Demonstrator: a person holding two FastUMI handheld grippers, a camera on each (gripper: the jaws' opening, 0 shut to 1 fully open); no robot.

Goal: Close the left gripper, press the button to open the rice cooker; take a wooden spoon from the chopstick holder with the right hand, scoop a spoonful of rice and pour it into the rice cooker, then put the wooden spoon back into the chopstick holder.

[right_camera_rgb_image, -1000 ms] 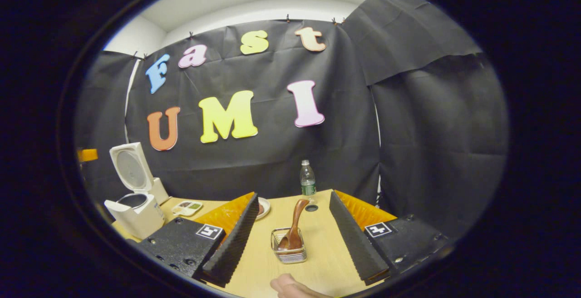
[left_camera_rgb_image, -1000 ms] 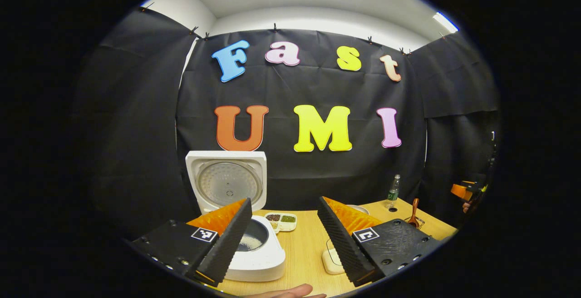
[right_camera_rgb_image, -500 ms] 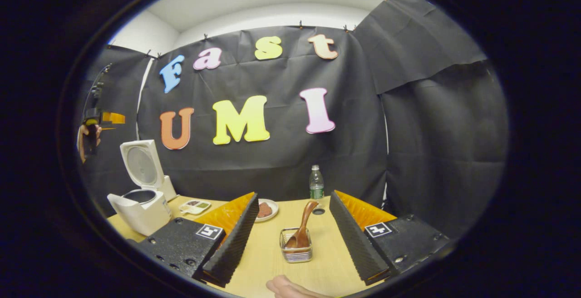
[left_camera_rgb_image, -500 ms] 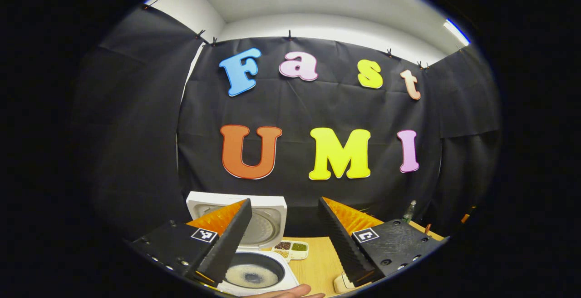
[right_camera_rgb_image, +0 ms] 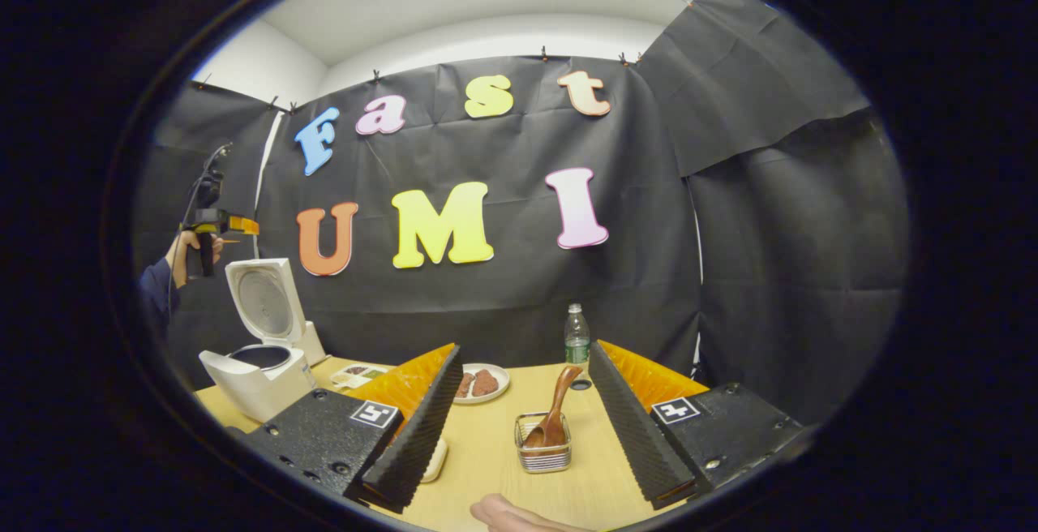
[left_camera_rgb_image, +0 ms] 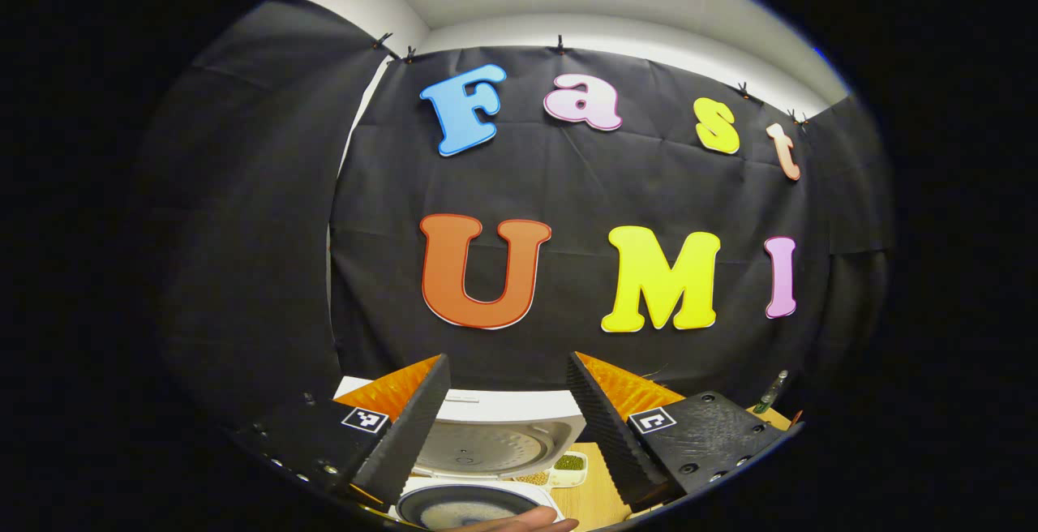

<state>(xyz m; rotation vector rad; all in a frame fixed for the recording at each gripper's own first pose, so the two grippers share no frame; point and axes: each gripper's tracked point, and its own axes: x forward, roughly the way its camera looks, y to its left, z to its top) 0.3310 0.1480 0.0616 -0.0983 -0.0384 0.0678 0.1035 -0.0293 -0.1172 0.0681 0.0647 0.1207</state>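
The white rice cooker [right_camera_rgb_image: 258, 363] stands at the table's left end with its lid [right_camera_rgb_image: 263, 302] raised. In the left gripper view its pot with rice [left_camera_rgb_image: 462, 512] lies just below my left gripper [left_camera_rgb_image: 507, 358], whose fingers stand wide apart with nothing between them. The right gripper view shows that left gripper [right_camera_rgb_image: 227, 225] held by a hand high beside the lid. The wooden spoon [right_camera_rgb_image: 556, 417] leans in the wire chopstick holder [right_camera_rgb_image: 545, 455]. My right gripper [right_camera_rgb_image: 525, 347] is open, a short way back from the holder, and holds nothing.
A plate with reddish-brown pieces [right_camera_rgb_image: 480, 383], a plastic bottle [right_camera_rgb_image: 576, 337] and a divided dish of beans [right_camera_rgb_image: 357, 372] sit along the back of the wooden table [right_camera_rgb_image: 486, 475]. A cream pad [right_camera_rgb_image: 435, 459] lies behind my right gripper's left finger. A thumb [right_camera_rgb_image: 507, 512] shows at the bottom.
The left gripper has risen and moved in over the open cooker, so its view now tilts up at the wall. The right gripper drew back slightly from the holder. The spoon stayed put.
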